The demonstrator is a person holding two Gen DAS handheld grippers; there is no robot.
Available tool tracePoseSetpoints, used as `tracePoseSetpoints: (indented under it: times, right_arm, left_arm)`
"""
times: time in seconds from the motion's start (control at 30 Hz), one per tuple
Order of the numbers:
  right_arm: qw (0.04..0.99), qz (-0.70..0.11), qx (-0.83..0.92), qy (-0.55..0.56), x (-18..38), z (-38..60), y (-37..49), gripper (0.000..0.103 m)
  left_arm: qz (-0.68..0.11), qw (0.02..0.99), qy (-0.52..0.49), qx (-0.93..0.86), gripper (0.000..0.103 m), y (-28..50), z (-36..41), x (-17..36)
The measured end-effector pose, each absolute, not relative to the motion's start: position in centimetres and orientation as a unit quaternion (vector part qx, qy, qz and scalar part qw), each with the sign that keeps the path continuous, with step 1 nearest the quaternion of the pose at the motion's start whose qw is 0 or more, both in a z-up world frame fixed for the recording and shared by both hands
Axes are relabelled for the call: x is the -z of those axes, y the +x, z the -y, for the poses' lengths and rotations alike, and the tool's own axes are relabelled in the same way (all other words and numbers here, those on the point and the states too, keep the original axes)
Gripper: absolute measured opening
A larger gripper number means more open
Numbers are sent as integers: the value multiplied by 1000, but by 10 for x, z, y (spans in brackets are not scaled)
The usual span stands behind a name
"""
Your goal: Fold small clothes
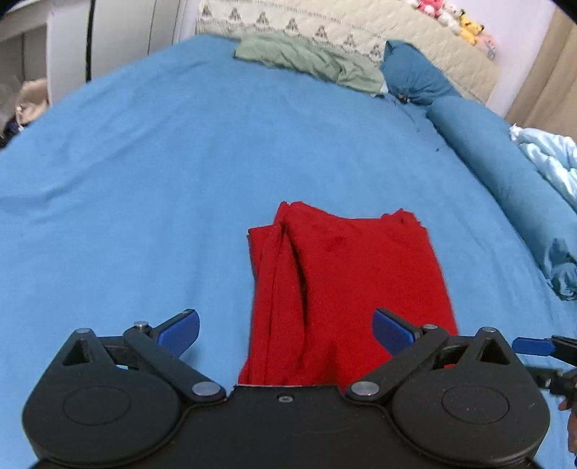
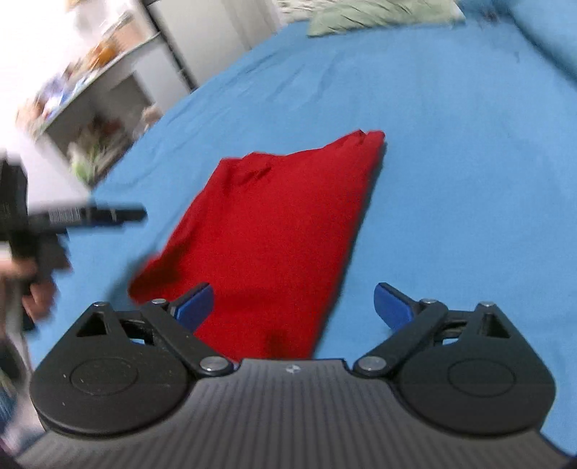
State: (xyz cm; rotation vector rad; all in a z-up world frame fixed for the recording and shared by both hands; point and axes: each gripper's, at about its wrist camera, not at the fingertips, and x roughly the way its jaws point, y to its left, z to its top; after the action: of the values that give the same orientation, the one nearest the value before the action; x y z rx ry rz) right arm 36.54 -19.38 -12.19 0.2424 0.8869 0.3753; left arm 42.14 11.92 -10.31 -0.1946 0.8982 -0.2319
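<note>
A red garment (image 1: 346, 288) lies folded into a long rectangle on the blue bed sheet (image 1: 144, 187). My left gripper (image 1: 286, 332) hovers above its near end, open, with nothing between the blue pads. In the right wrist view the same red garment (image 2: 274, 231) stretches away from the right gripper (image 2: 294, 306), which also stands open and empty above the cloth's near edge. The right gripper's fingertip (image 1: 533, 346) pokes into the left view from the right edge. The left gripper's body and the hand holding it (image 2: 32, 249) show blurred at the left of the right view.
A crumpled green garment (image 1: 310, 59) lies at the far end of the bed beside a blue bolster (image 1: 479, 144) and a patterned quilt (image 1: 324, 25). Light blue bedding (image 1: 551, 158) is at the right. White shelves (image 2: 90, 93) stand past the bed's left edge.
</note>
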Motion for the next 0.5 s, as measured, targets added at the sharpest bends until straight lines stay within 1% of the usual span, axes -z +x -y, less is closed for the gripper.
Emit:
tracePoseSetpoints:
  times: [0.13, 0.2, 0.23, 0.27, 0.3, 0.33, 0.37, 0.4, 0.43, 0.5]
  right_arm:
    - [862, -438, -155, 200, 156, 197, 403, 103]
    - [861, -436, -151, 212, 168, 193, 412, 103]
    - [861, -436, -151, 215, 174, 190, 416, 103]
    - [860, -437, -153, 216, 178, 187, 419, 100]
    - [859, -440, -153, 213, 183, 184, 423, 95]
    - [859, -442, -151, 209, 185, 181, 425, 92]
    - [861, -441, -150, 203, 187, 178, 427, 86]
    - [865, -438, -149, 197, 188, 175, 428, 78]
    - [868, -435, -145, 190, 187, 173, 428, 74]
    - [870, -434, -146, 184, 184, 170, 430, 49]
  left_arm:
    - [-449, 879, -90, 134, 101, 446, -110, 131]
    - [-457, 874, -87, 142, 99, 453, -106, 141]
    - [-461, 872, -85, 142, 97, 455, -104, 147]
    - [-466, 869, -83, 143, 95, 458, -103, 153]
    - [-470, 867, -82, 144, 92, 461, -102, 158]
    - [-473, 865, -85, 146, 91, 462, -103, 162]
    - [-472, 864, -93, 149, 91, 464, -104, 165]
    - [-468, 865, -100, 151, 87, 465, -105, 167]
    - [-466, 865, -104, 156, 74, 466, -104, 167]
    - [-471, 857, -118, 174, 51, 467, -103, 164]
